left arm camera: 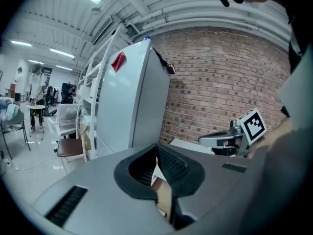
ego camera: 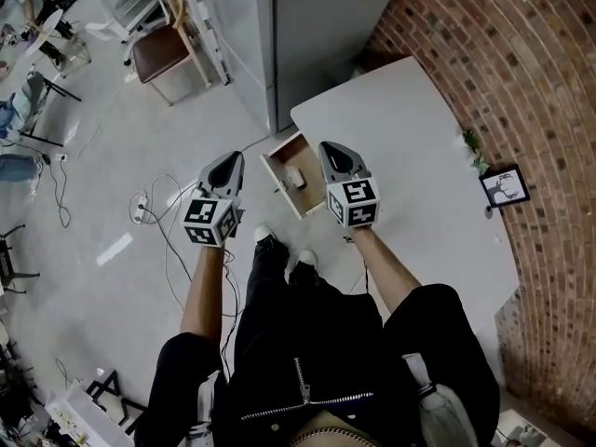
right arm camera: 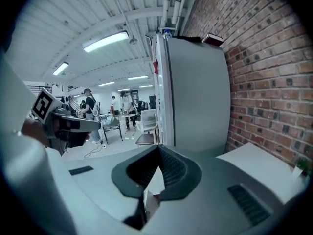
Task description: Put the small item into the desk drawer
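Note:
The wooden desk drawer [ego camera: 282, 181] stands pulled open at the near left corner of the white desk [ego camera: 400, 147]. A small pale item [ego camera: 292, 177] lies inside it. My left gripper [ego camera: 233, 159] hovers over the floor just left of the drawer, jaws shut and empty. My right gripper [ego camera: 329, 149] hangs just right of the drawer, over the desk edge, also shut with nothing in it. In the left gripper view the jaws [left arm camera: 157, 153] meet, and the right gripper [left arm camera: 226, 141] shows beside them. In the right gripper view the jaws [right arm camera: 157, 154] are closed, with the left gripper [right arm camera: 68, 125] off to the left.
A tall grey cabinet [ego camera: 321, 26] stands behind the desk's left end. A brick wall [ego camera: 521, 82] runs along the right. A small framed picture [ego camera: 505, 186] and a plant [ego camera: 473, 143] sit at the desk's far edge. A chair [ego camera: 163, 54] and cables [ego camera: 154, 203] occupy the floor on the left.

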